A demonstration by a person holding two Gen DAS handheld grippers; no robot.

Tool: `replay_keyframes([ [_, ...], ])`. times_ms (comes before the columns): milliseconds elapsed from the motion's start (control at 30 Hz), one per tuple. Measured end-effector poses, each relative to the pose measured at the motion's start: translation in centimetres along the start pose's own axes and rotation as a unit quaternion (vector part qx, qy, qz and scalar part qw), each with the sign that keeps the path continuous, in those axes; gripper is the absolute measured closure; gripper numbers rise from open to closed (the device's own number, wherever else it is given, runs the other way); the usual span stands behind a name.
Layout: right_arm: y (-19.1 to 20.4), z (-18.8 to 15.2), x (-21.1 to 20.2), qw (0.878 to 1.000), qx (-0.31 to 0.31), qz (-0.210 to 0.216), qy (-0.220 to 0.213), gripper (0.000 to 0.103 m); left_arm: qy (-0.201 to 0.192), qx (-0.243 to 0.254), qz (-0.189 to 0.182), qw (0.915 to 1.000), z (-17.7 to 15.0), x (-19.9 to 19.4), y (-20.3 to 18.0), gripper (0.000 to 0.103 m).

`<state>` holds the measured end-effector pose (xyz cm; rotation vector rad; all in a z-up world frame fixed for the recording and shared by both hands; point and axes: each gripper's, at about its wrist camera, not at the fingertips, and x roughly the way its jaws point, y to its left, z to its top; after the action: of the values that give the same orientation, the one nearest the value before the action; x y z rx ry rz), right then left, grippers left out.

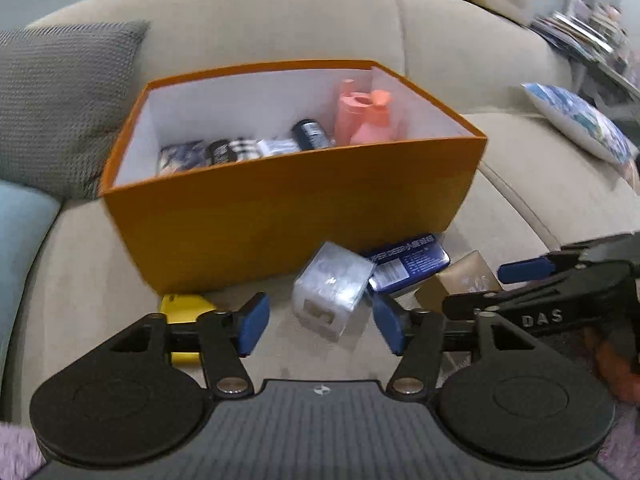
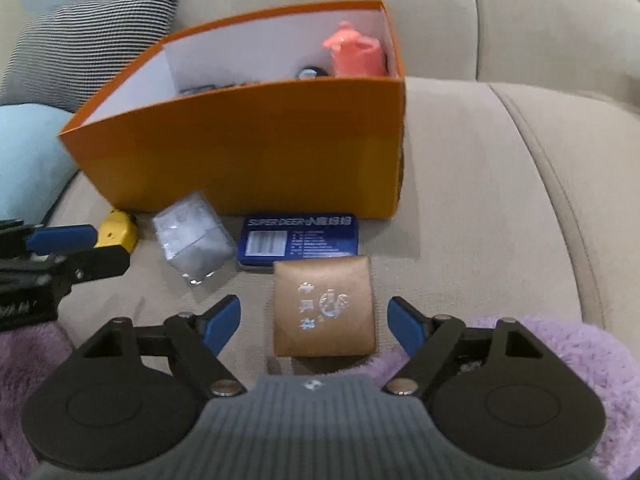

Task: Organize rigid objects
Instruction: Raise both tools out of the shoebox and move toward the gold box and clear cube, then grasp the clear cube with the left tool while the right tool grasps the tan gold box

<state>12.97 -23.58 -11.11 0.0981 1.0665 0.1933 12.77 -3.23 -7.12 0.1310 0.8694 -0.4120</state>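
An orange box [image 1: 296, 196] [image 2: 248, 148] stands on the sofa seat, holding a pink bottle [image 1: 366, 118] [image 2: 354, 56], a dark can [image 1: 310, 134] and several small packs. In front of it lie a clear plastic cube [image 1: 332, 290] [image 2: 194, 240], a blue tin [image 1: 408, 264] [image 2: 298, 238], a brown box [image 2: 324, 308] [image 1: 460, 280] and a yellow object [image 1: 184, 312] [image 2: 116, 234]. My left gripper [image 1: 320, 322] is open, the clear cube between its fingertips, untouched. My right gripper [image 2: 314, 322] is open astride the brown box, pads apart from it.
A grey textured cushion [image 1: 60, 104] [image 2: 88, 36] and a light blue cushion [image 1: 20, 232] [image 2: 28, 156] lie left of the box. A patterned cushion [image 1: 580, 124] sits to the right. Purple fluffy fabric [image 2: 560, 356] covers the seat's front edge.
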Motion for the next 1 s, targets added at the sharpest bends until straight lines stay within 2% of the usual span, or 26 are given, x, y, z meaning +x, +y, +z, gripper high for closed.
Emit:
replay_keyframes([
  [267, -0.4, 0.0, 1.4, 1.000, 0.004, -0.008, 0.005, 0.030, 0.015, 0.087, 0.004, 0.9960, 0.1, 3.4, -1.0, 0.025],
  [600, -0.4, 0.1, 2.0, 1.000, 0.011, -0.003, 0.010, 0.030, 0.039, 0.136, -0.017, 0.9898, 1.0, 6.0, -1.2, 0.024],
  [700, -0.6, 0.1, 2.0, 1.000, 0.016, 0.000, 0.009, 0.030, 0.042, 0.150, -0.022, 0.9875, 1.1, 6.4, -1.5, 0.030],
  [833, -0.6, 0.0, 2.0, 1.000, 0.017, -0.004, 0.009, 0.031, 0.050, 0.145, -0.035, 0.9875, 1.0, 6.7, -1.4, 0.042],
  [1000, -0.4, 0.0, 2.1, 1.000, 0.013, -0.009, 0.009, 0.031, 0.047, 0.138, -0.030, 0.9888, 0.7, 6.3, -1.6, 0.047],
])
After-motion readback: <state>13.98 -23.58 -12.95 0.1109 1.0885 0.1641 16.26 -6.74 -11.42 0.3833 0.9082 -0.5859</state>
